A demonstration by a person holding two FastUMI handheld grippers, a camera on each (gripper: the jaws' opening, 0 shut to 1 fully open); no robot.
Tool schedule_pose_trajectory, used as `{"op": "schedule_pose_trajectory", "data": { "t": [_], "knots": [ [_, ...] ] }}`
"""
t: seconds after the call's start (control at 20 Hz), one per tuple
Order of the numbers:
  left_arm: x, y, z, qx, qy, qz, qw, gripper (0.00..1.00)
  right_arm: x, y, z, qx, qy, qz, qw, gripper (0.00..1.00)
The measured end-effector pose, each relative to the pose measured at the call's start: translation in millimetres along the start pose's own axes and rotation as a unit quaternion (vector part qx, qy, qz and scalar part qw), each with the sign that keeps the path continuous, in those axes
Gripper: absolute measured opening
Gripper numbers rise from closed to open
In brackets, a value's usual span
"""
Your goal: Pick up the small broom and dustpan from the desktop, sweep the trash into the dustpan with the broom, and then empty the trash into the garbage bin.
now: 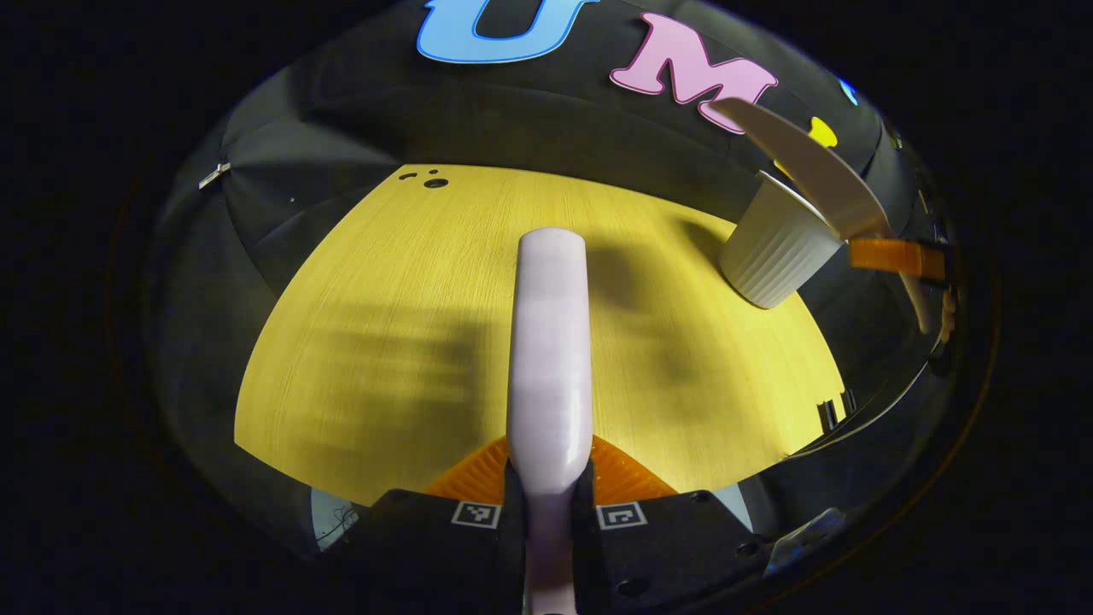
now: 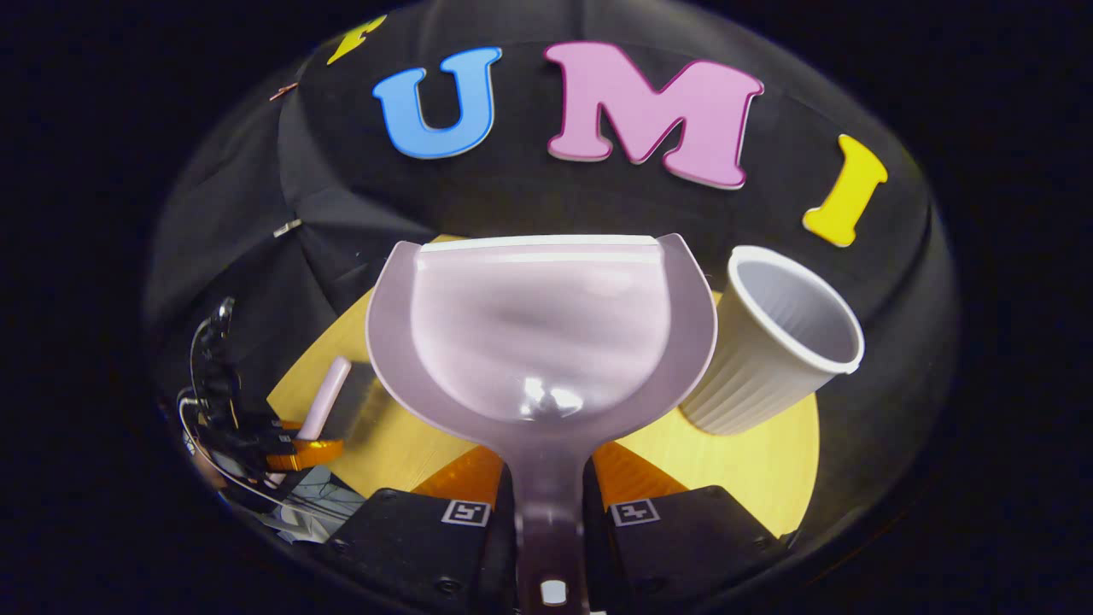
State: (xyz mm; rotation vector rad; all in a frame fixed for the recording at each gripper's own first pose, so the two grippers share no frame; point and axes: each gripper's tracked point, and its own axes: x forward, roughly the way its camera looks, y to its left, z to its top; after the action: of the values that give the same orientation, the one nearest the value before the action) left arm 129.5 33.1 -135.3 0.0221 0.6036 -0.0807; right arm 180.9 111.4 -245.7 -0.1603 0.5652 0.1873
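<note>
While the yellow wooden bench (image 1: 410,342) spreads below both tools, the dustpan (image 2: 546,333) is held up in the air over its far edge, its pale translucent scoop facing the right gripper view and its handle clamped between the two fingers of the right tool (image 2: 546,504). Just to the right of the scoop stands the white ribbed garbage bin (image 2: 768,350), a cup-shaped thing on the bench's far right part, tilted in the fisheye. The left tool (image 1: 548,500) grips the small broom (image 1: 551,342) by its pale handle, which points forward above the bench; the bristles are hidden. In the left gripper view the dustpan's edge (image 1: 803,171) hangs just above the bin's rim.
</note>
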Motion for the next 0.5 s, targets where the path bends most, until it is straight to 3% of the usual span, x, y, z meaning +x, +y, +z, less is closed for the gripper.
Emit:
{"op": "schedule_pose_trajectory", "data": {
  "t": [0.15, 0.35, 0.4, 0.45, 0.5],
  "knots": [
    [20.6, 4.1, 1.9, -0.004, 0.009, 0.010, 1.000, 0.27, 27.0, 11.9, -47.1, 0.013, 0.037, 0.007, 0.999, 0.33],
    [54.1, 11.5, 1.8, 0.004, 0.036, 0.028, 0.999, 0.27, 62.8, 0.1, -91.5, 0.052, 0.086, 0.001, 0.995, 0.36],
    [62.5, 12.9, 1.8, 0.009, 0.044, 0.035, 0.998, 0.26, 68.1, -0.8, -101.3, 0.057, 0.097, -0.003, 0.994, 0.32],
    [70.8, 13.7, 0.2, 0.014, 0.053, 0.040, 0.998, 0.27, 72.8, -2.6, -110.1, 0.061, 0.108, -0.007, 0.992, 0.36],
    [79.3, 15.5, 0.8, 0.020, 0.058, 0.046, 0.997, 0.27, 79.4, -5.6, -119.1, 0.063, 0.121, -0.010, 0.991, 0.33]
  ]
}}
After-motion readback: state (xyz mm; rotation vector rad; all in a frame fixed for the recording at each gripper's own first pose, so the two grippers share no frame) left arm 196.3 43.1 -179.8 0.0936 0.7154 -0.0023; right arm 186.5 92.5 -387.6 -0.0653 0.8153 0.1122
